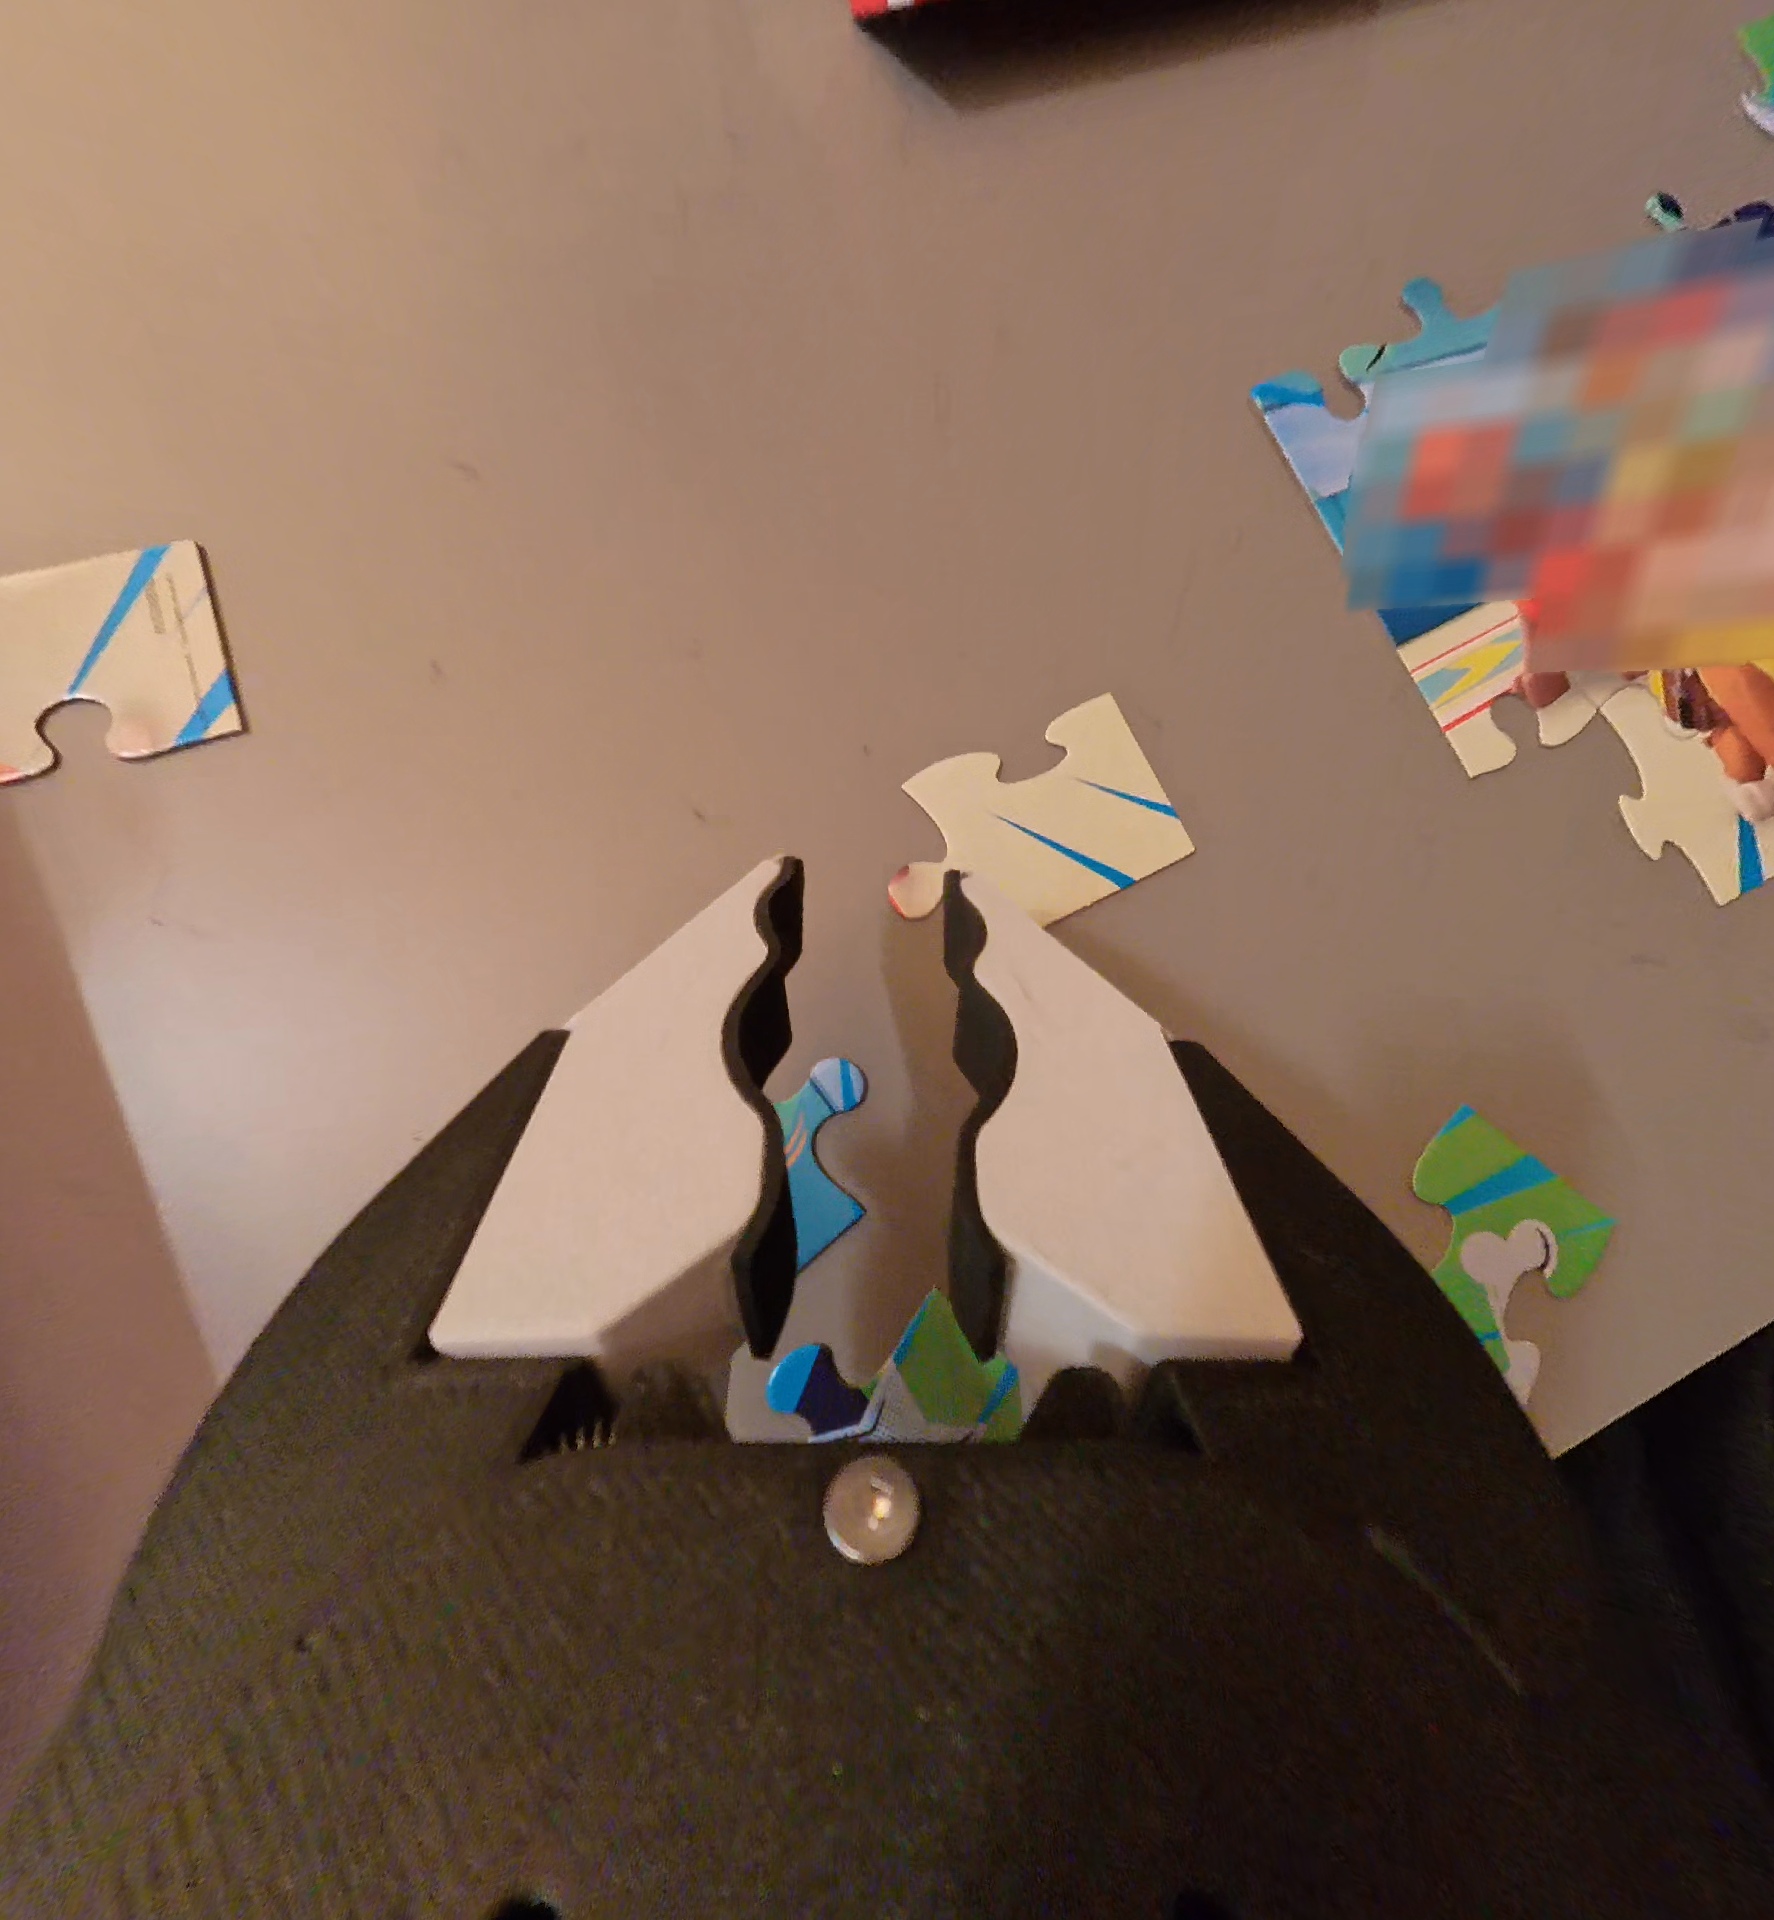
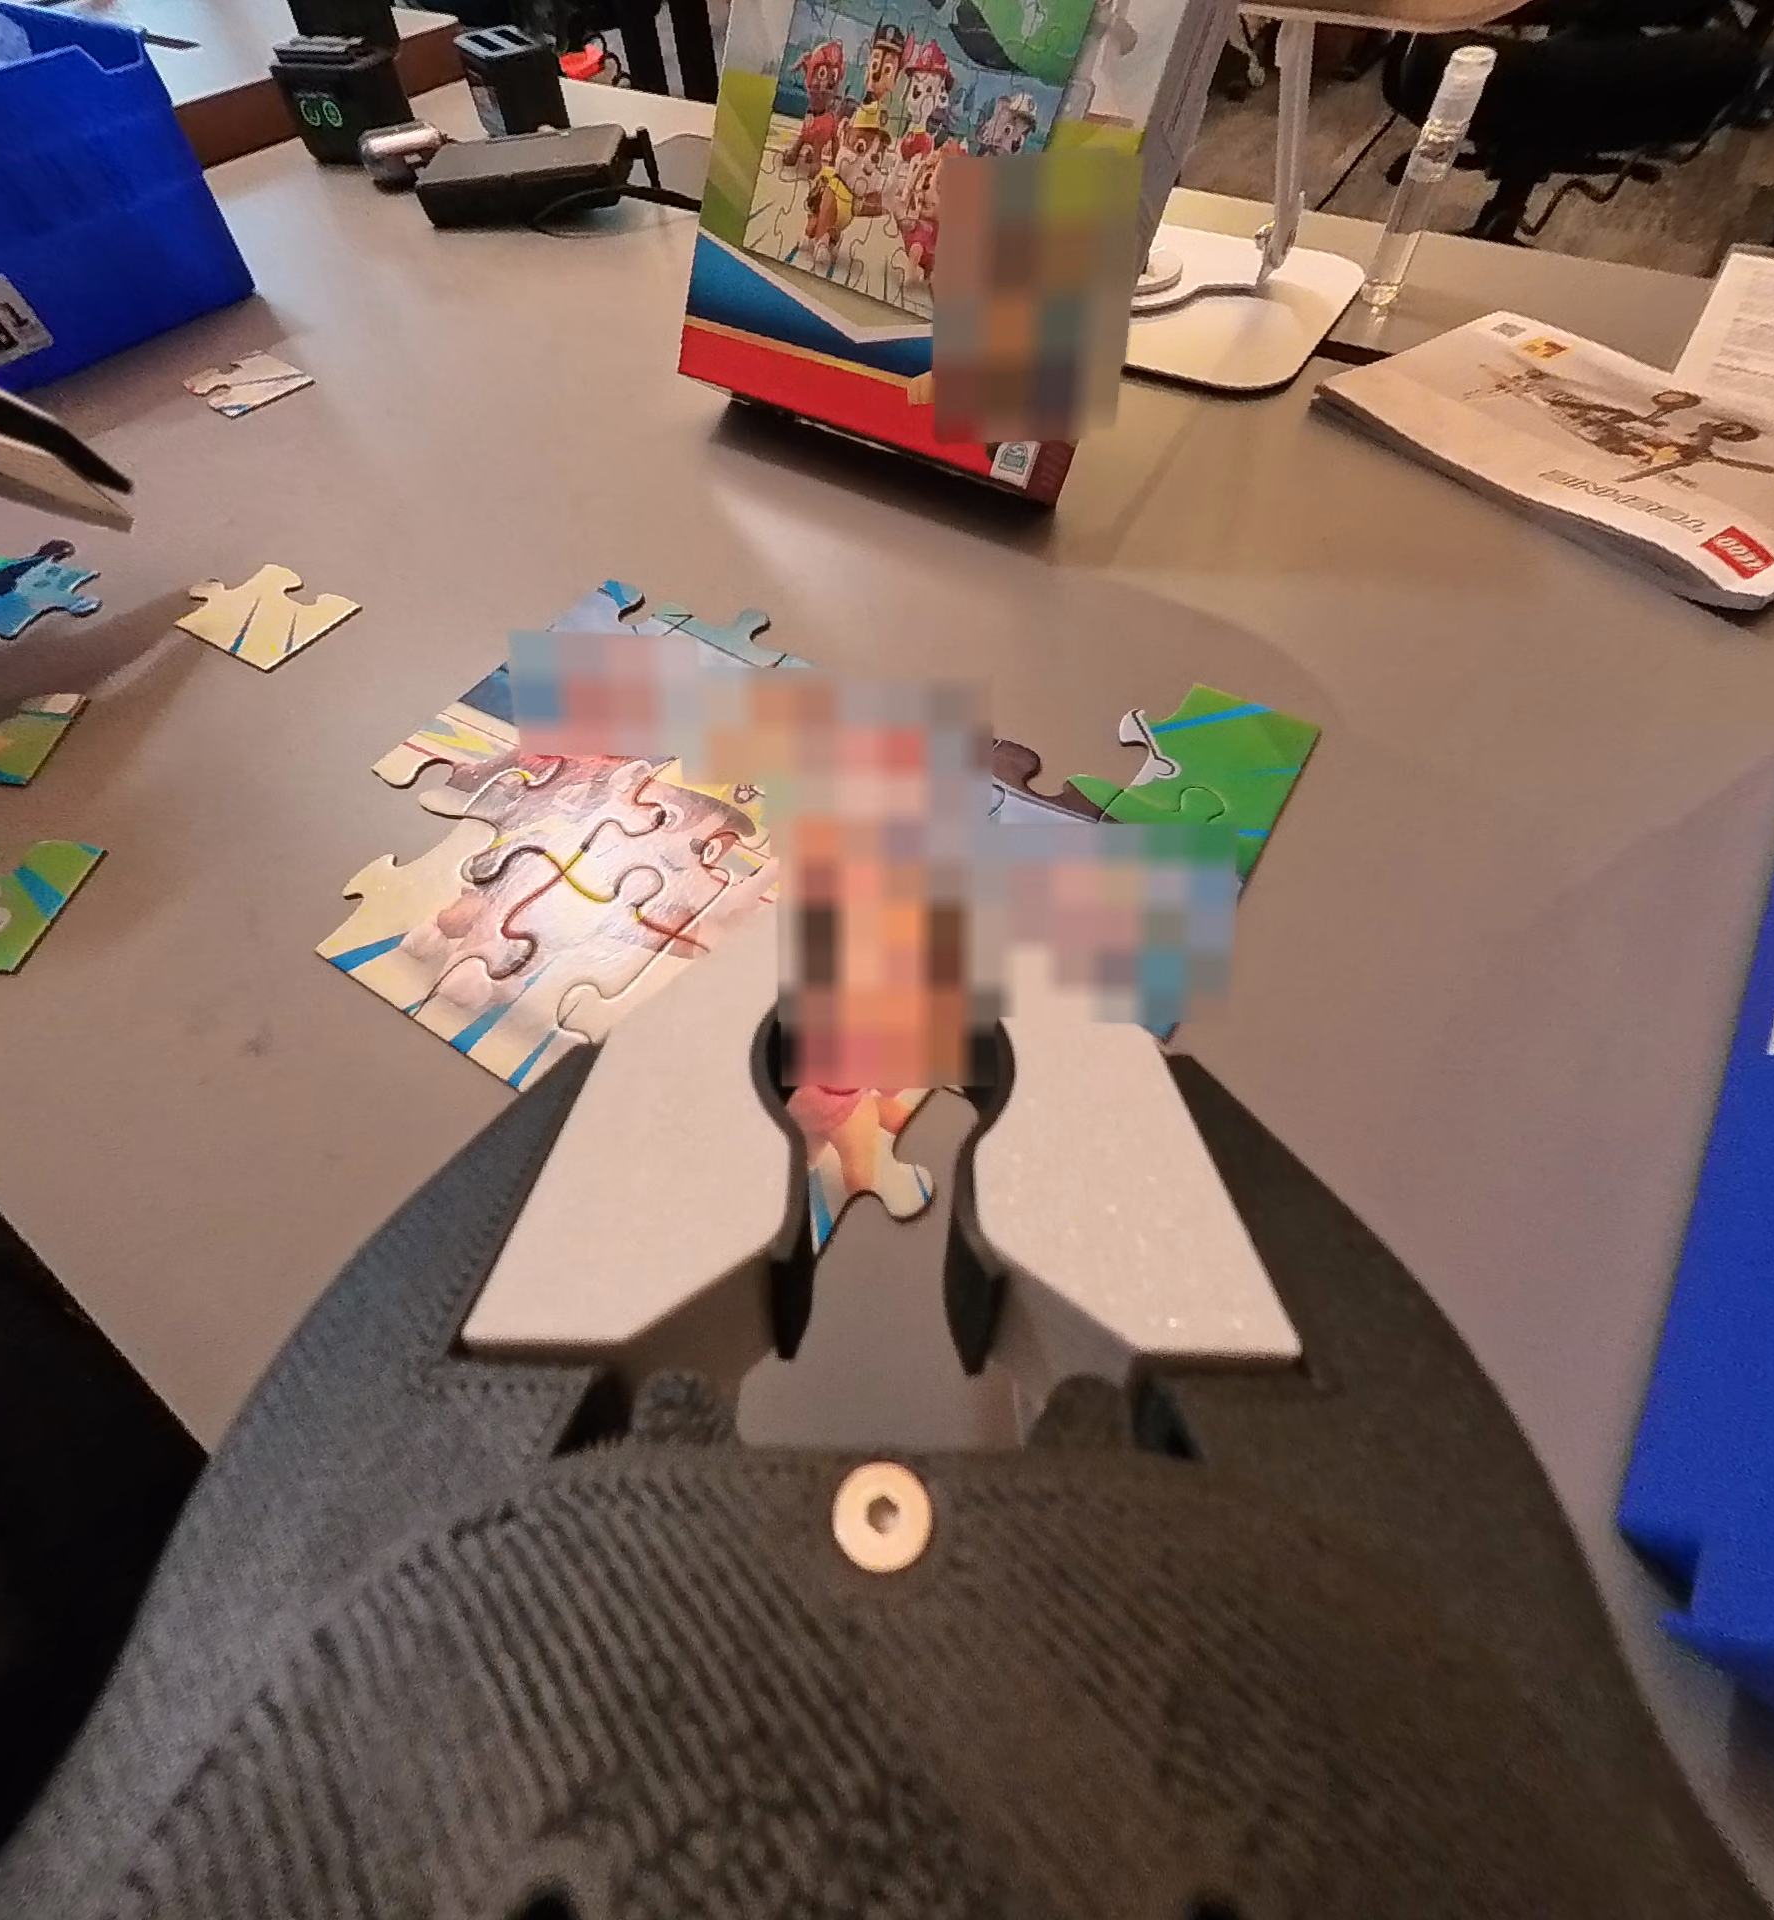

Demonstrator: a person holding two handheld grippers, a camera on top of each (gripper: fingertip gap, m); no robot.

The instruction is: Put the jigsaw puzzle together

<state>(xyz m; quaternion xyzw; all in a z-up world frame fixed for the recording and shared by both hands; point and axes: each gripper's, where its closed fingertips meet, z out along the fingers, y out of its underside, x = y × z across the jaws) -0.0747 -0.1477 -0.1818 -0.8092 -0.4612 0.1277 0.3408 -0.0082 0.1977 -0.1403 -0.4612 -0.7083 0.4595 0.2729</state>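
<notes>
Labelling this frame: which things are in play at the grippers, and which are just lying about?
At the grippers: left gripper, open, beside cream puzzle piece; right gripper, fingertips hidden, over partly assembled puzzle.
Lying about: puzzle box, instruction booklet, blue bin, green puzzle piece.

Grey tabletop (image 2: 1485,644) carries a partly assembled cartoon jigsaw (image 2: 509,883), several pieces interlocked, part of it mosaic-blurred. Loose pieces lie to its left: a cream piece with blue streaks (image 2: 265,615), green pieces (image 2: 5,899) near the table edge, one small pale piece (image 2: 247,382) farther back. Jigsaw box (image 2: 862,260) stands upright behind the assembled section. Blue bin (image 2: 62,208) with a coded sticker sits far left; a second blue bin (image 2: 1756,1195) at right. Instruction booklet (image 2: 1589,457) lies open far right. Black power adapter (image 2: 524,171) at rear.

In the left wrist view a cream corner piece (image 1: 83,665) lies apart at left.
</notes>
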